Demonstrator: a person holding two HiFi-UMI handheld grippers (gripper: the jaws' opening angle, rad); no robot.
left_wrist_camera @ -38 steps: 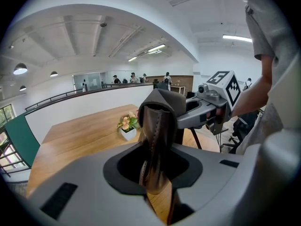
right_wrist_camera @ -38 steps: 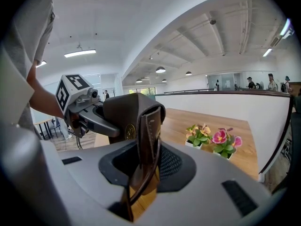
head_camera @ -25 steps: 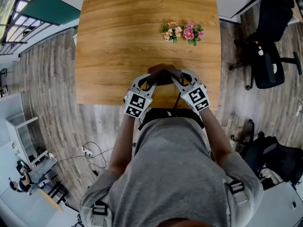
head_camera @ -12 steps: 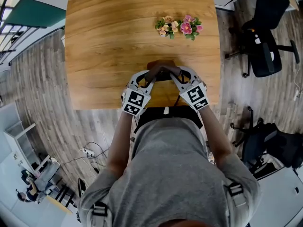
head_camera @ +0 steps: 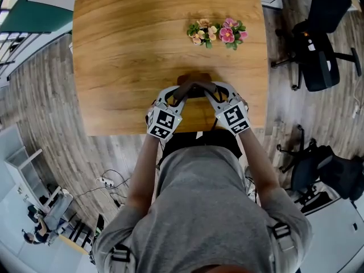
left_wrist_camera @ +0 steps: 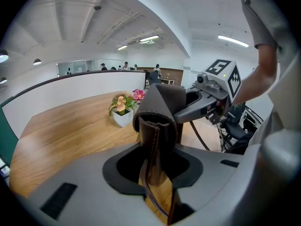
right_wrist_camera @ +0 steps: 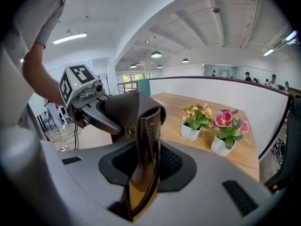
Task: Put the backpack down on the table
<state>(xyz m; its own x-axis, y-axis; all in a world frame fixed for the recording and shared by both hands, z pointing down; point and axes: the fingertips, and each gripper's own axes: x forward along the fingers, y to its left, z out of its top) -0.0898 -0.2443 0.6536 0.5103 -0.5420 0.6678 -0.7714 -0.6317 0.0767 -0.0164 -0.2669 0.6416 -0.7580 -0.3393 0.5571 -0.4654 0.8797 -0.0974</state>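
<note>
A dark brown leather backpack strap [head_camera: 194, 85] arches above the near edge of the wooden table [head_camera: 136, 50]. My left gripper [head_camera: 181, 94] is shut on its left end and my right gripper [head_camera: 211, 94] on its right end. In the left gripper view the folded leather [left_wrist_camera: 160, 112] stands between the jaws of my left gripper [left_wrist_camera: 157, 126], with the right gripper [left_wrist_camera: 200, 106] just beyond. The right gripper view shows the strap [right_wrist_camera: 143, 126] pinched in my right gripper [right_wrist_camera: 146, 131]. A black bulk [head_camera: 199, 141], likely the bag's body, hangs below, partly hidden.
Two small white pots of flowers [head_camera: 216, 34] stand on the table's far right. A black office chair [head_camera: 319, 53] and a black bag [head_camera: 335, 178] are on the floor to the right. Cables [head_camera: 108, 182] lie on the floor at left.
Both grippers have sunk a little toward the table with the strap still held between them. The head view has shifted slightly; the grip looks the same.
</note>
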